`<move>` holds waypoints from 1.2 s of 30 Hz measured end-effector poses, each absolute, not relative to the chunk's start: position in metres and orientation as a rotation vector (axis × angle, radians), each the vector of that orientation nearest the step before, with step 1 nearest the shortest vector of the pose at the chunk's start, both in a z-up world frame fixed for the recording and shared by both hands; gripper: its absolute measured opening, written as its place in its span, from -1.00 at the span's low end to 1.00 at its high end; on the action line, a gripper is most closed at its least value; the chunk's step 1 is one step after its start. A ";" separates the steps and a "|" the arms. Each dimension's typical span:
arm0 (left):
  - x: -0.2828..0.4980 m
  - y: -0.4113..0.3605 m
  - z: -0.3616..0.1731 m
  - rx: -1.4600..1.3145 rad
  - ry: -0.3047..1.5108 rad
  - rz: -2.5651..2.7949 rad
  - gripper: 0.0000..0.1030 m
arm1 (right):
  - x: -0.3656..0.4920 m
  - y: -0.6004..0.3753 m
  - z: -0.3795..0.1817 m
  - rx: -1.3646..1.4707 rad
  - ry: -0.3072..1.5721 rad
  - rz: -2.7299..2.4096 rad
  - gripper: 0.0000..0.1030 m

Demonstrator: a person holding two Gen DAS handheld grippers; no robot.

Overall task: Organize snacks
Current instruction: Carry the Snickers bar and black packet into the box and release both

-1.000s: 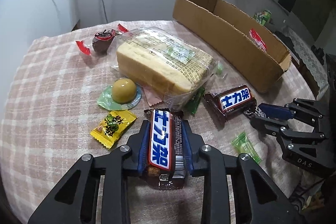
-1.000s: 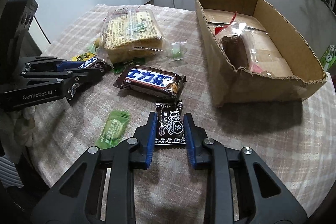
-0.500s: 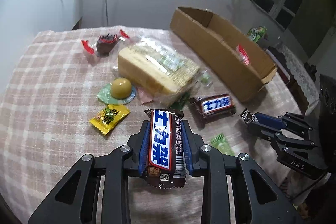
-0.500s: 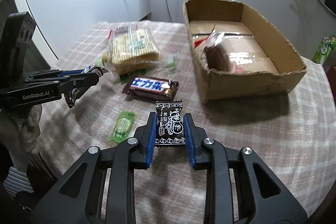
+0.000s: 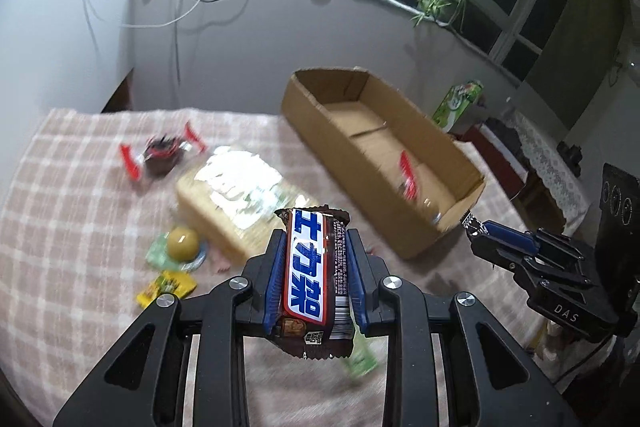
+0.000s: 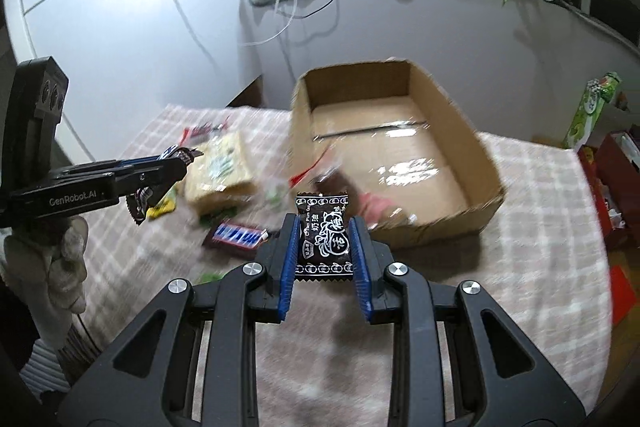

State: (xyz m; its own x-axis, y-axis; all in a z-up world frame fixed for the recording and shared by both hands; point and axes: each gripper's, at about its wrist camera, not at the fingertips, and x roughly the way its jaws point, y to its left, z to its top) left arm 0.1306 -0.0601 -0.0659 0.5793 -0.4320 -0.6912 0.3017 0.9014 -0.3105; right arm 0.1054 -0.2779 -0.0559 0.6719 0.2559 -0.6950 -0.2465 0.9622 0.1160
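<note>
My left gripper (image 5: pixel 316 247) is shut on a brown Snickers bar (image 5: pixel 310 275) and holds it high above the checked tablecloth. My right gripper (image 6: pixel 323 231) is shut on a small black plum candy packet (image 6: pixel 323 239), also lifted. The open cardboard box (image 5: pixel 384 163) lies to the right of the left gripper and straight ahead of the right one (image 6: pixel 400 155); a wrapped snack with red ends (image 5: pixel 408 179) lies inside. Each gripper shows in the other's view: the right one (image 5: pixel 472 227), the left one (image 6: pixel 180 163).
On the cloth lie a bagged sponge cake (image 5: pixel 240 195), a red-ended dark snack (image 5: pixel 160 155), a jelly cup (image 5: pixel 182 243), a yellow candy (image 5: pixel 168 287), a second Snickers bar (image 6: pixel 240 235) and a green candy (image 5: pixel 360 359). A green carton (image 6: pixel 592 107) stands beyond the table.
Both grippers have risen well above the table with their snacks and tilted up, so the box interior, the wall and the window now show. The views are motion-blurred.
</note>
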 end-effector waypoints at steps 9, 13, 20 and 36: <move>0.164 -0.100 -0.048 -0.136 0.820 -0.476 -0.47 | 0.143 -0.301 -0.046 0.025 0.768 0.242 -0.49; 0.180 -0.114 -0.044 -0.119 0.814 -0.486 -0.47 | 0.160 -0.308 -0.046 0.026 0.769 0.234 -0.49; 0.211 -0.135 -0.046 -0.123 0.833 -0.494 -0.47 | 0.186 -0.316 -0.053 0.039 0.779 0.229 -0.49; 0.239 -0.161 -0.074 -0.110 0.900 -0.498 -0.47 | 0.214 -0.317 -0.081 0.013 0.827 0.219 -0.47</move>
State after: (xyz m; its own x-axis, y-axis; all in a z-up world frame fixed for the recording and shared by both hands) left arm 0.2391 -0.1606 -0.0739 0.5165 -0.4587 -0.7231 0.3683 0.8813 -0.2961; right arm 0.2142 -0.3165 -0.0812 0.6556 0.1983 -0.7286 -0.1885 0.9773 0.0965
